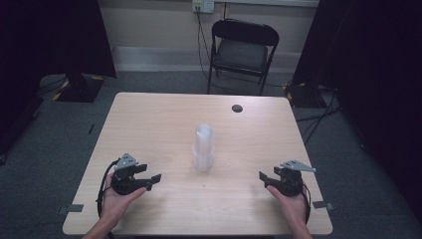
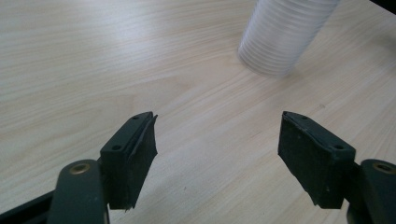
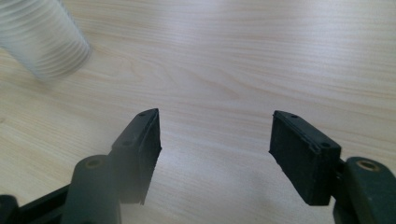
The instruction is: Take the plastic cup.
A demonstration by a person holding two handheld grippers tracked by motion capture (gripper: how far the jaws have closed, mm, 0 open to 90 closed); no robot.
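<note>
A tall stack of clear plastic cups (image 1: 203,148) stands upside down near the middle of the wooden table (image 1: 149,114). My left gripper (image 1: 153,180) rests low at the front left, jaws open and empty, pointing right toward the stack. The left gripper view shows its fingers (image 2: 133,154) spread wide, with the ribbed cup stack (image 2: 280,37) ahead at upper right. My right gripper (image 1: 263,178) sits at the front right, open and empty, pointing left. In the right gripper view the cup stack (image 3: 44,42) lies at upper left, beyond its fingers (image 3: 299,154).
A small dark round hole (image 1: 237,108) sits near the table's far edge. A black folding chair (image 1: 241,52) stands behind the table. Dark curtains and stands flank both sides, with cables on the grey floor.
</note>
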